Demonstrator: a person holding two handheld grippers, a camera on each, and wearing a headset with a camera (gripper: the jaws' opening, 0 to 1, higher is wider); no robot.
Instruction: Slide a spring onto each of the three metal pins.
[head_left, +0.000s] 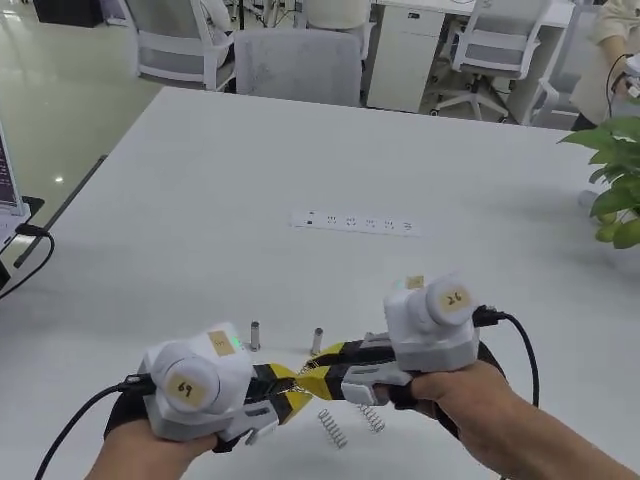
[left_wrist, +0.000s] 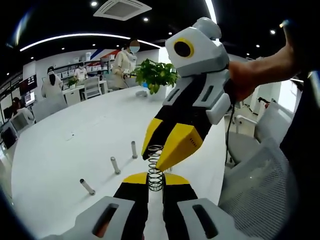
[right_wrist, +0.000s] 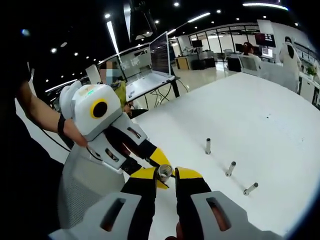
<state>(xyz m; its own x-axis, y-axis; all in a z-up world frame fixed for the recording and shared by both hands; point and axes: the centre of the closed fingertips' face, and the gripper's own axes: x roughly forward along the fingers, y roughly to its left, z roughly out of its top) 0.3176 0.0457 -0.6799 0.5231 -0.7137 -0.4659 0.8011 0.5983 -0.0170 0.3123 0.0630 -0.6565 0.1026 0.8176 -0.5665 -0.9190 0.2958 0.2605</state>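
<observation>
spring (left_wrist: 155, 172) clamped by both left tool (left_wrist: 155, 181) and right tool (left_wrist: 152, 161)

— What is seen around the white surface (head_left: 300, 170)?
— A power strip (head_left: 350, 222) is set flush near its middle. Grey-and-white office chairs (head_left: 175, 45) are drawn up at the far edge, beside a white cabinet (head_left: 405, 55). A leafy green plant (head_left: 615, 175) is placed at the right edge.
— And the floor, the ceiling?
— A glossy pale floor (head_left: 55, 110) is seen to the left, with lights reflected in it. In the left gripper view a dark ceiling (left_wrist: 50, 15) is lit by round spotlights and a curved light strip (left_wrist: 75, 36), and a square air vent (left_wrist: 122, 8) is fitted. In the right gripper view an open laptop (right_wrist: 160, 52) is stood on a neighbouring desk.
</observation>
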